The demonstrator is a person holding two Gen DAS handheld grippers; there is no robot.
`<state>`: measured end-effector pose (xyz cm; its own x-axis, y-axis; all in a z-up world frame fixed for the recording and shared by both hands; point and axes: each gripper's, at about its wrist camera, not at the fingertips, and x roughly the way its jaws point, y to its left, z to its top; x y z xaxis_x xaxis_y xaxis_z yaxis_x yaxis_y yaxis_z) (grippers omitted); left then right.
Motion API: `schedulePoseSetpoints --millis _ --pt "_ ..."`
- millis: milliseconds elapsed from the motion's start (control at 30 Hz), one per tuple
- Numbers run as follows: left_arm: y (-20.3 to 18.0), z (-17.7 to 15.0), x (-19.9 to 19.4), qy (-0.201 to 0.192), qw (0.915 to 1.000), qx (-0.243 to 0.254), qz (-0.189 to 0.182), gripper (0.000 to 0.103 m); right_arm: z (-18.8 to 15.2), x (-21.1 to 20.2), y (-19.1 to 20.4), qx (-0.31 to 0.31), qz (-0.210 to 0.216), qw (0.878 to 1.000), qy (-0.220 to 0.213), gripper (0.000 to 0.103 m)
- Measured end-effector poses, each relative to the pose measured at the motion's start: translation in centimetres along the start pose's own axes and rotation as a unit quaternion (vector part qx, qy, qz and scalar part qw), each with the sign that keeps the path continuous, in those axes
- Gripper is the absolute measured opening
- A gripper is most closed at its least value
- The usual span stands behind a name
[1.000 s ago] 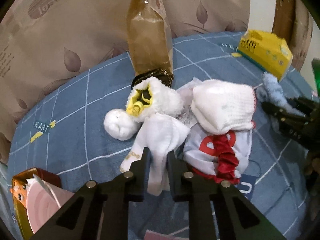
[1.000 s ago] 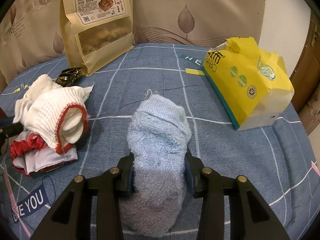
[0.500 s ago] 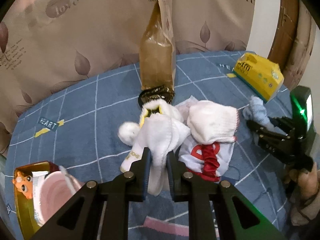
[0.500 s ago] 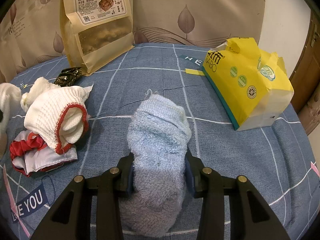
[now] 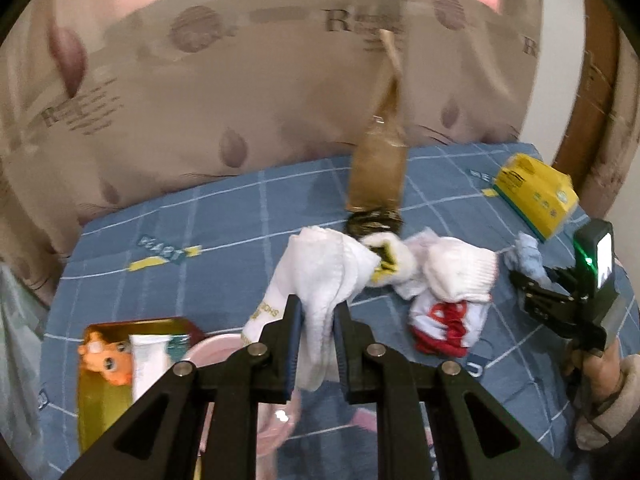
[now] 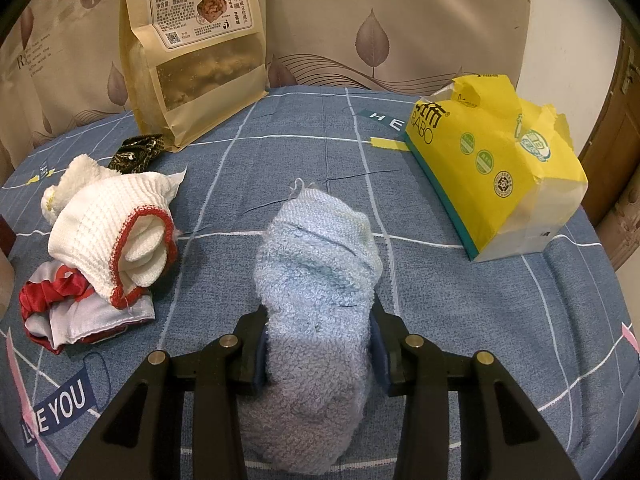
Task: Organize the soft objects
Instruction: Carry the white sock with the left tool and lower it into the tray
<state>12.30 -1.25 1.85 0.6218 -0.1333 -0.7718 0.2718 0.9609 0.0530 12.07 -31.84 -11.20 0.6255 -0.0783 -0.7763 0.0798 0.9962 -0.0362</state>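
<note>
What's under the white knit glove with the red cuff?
The white knit glove lies on a red-and-white satin cloth, whose edges stick out. Whatever else is beneath the glove is covered.

Before me a blue checked bedsheet (image 6: pixel 460 292) meets a beige leaf-printed headboard cover (image 6: pixel 400 20); a white wall (image 5: pixel 560 60) and brown wooden frame (image 5: pixel 600 80) stand to the right.

We see a white sock (image 5: pixel 320 276) hanging limp above the bedspread at six o'clock, a fluffy pale-blue sock (image 6: pixel 316 280) lying lengthwise toward twelve, and a red-trimmed white knit glove (image 6: pixel 108 232) heaped at nine.
</note>
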Motion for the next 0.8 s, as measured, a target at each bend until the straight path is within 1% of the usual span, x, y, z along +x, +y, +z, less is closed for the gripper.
schedulePoseSetpoints --millis 233,433,600,800 --pt "5.0 -0.8 -1.9 -0.001 0.9986 -0.032 0.043 0.016 0.0 0.0 0.0 -0.001 0.000 1.000 0.000 0.039" --pt "9.9 -2.4 -3.7 0.005 0.9944 -0.056 0.090 0.016 0.1 0.0 0.1 -0.001 -0.001 1.000 0.000 0.039" --pt "14.2 -4.4 -4.0 0.023 0.9880 -0.082 0.129 0.016 0.1 0.1 0.2 -0.001 -0.001 1.000 -0.001 0.039" --pt "17.6 -7.0 -3.0 0.054 0.9806 -0.109 0.154 0.016 0.0 0.1 0.2 -0.002 -0.003 1.000 -0.001 0.039"
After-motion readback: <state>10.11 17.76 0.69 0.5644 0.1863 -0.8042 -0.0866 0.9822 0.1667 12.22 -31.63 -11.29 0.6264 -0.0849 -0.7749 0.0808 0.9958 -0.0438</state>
